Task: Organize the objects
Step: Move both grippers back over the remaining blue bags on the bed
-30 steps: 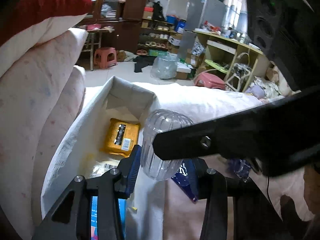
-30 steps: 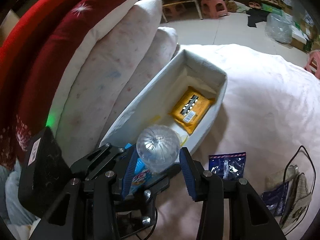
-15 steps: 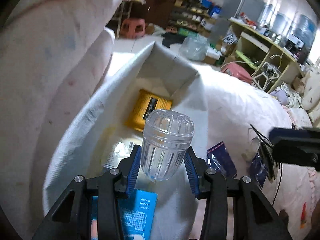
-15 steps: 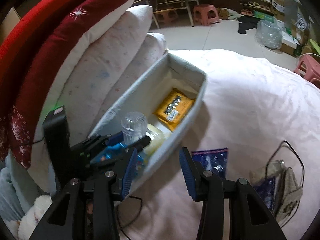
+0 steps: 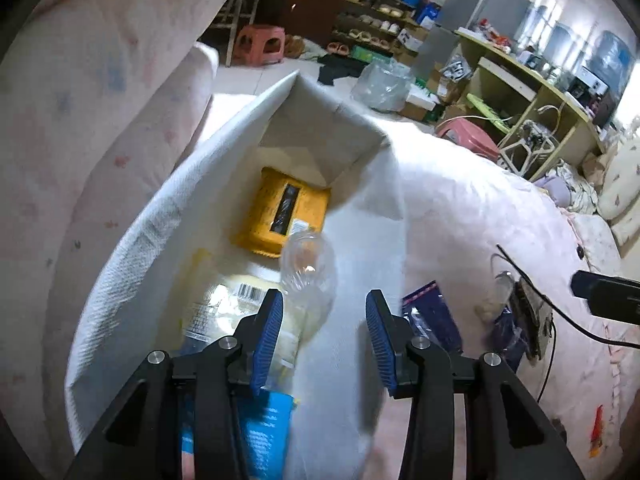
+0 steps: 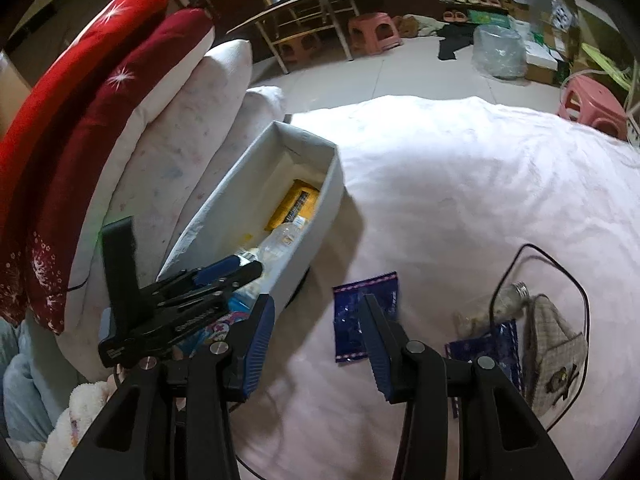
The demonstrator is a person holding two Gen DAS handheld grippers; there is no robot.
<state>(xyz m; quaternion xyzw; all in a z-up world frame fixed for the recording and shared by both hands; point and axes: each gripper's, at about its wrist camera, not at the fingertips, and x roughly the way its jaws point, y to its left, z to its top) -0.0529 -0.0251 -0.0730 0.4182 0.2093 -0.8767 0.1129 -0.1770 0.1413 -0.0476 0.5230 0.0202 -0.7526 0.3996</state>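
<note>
Clear bottle now loose in box, beyond empty left gripper.

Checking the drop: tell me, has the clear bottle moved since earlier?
Yes. The clear bottle has left the left tool and lies inside the white box, near the yellow packet.

Both fisheye views are dim indoors, with dark vignetted corners and bowed edges. Daylight enters at the upper right of the left wrist view. The bed cover glares white at centre frame, and the clear bottle is motion-blurred.
</note>
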